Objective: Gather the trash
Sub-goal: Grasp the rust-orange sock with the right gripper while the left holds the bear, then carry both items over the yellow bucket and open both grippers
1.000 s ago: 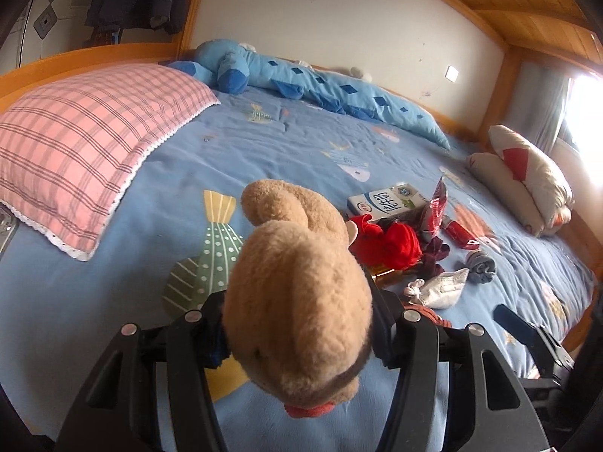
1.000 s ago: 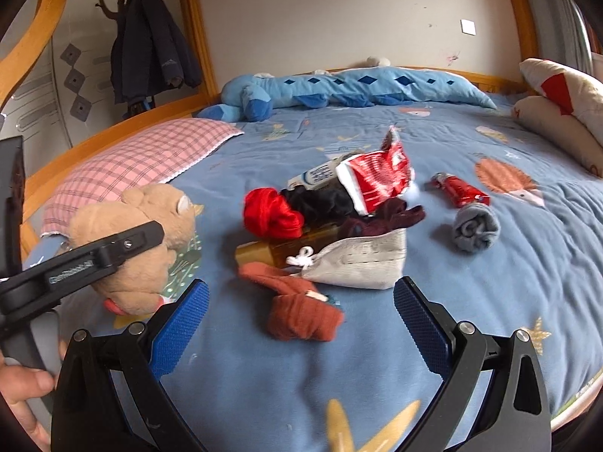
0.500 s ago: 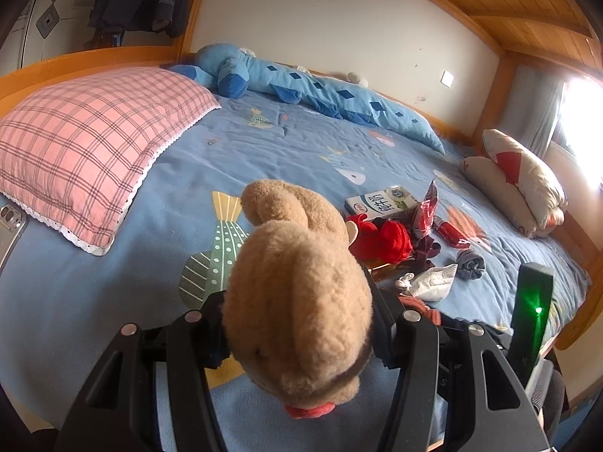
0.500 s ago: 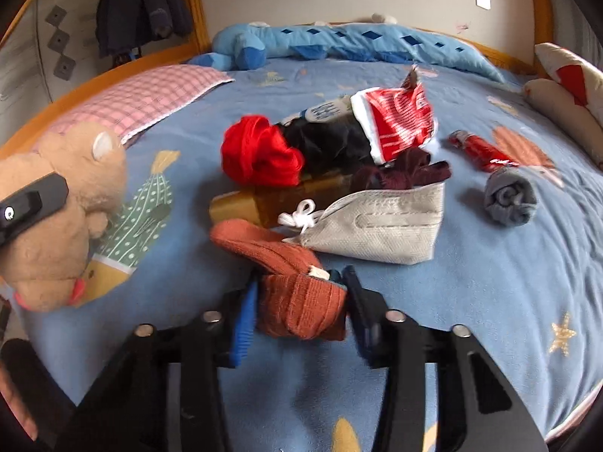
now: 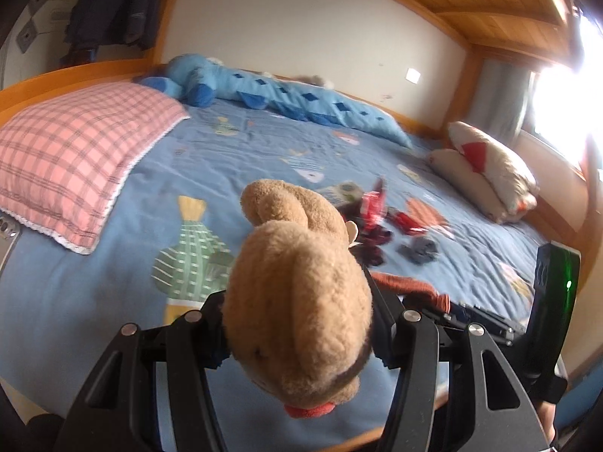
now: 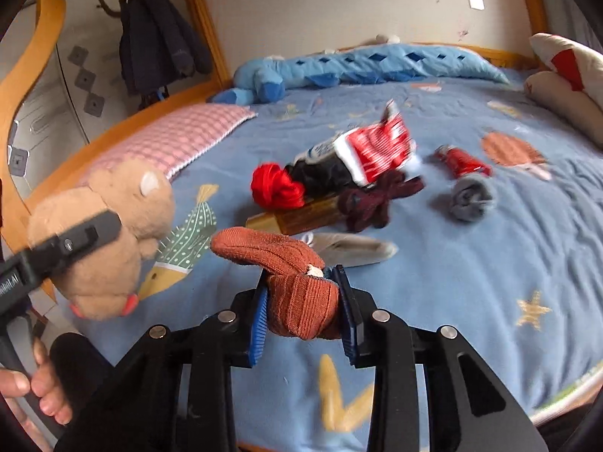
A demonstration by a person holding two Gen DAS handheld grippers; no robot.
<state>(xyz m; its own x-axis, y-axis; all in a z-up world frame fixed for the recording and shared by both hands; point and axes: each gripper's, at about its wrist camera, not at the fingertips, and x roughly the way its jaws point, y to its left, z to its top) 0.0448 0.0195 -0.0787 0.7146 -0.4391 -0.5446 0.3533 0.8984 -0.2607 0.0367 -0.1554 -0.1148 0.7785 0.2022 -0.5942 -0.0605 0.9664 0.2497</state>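
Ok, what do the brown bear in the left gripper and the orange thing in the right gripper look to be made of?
The bear: plush fabric, tan and matte, judging by its short fuzzy pile, so probably stuffed. The orange item: knitted fabric, rust-coloured, with visible ribbing and a soft fold where the right gripper pinches it; it looks like a sock. The left gripper dents the bear slightly.

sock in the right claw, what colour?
Rust orange, ribbed knit sock; clearest in the right wrist view.

Daylight glares white from the window (image 5: 565, 113); clutter mid-bed is motion-blurred, with fisheye bending and dark corners.
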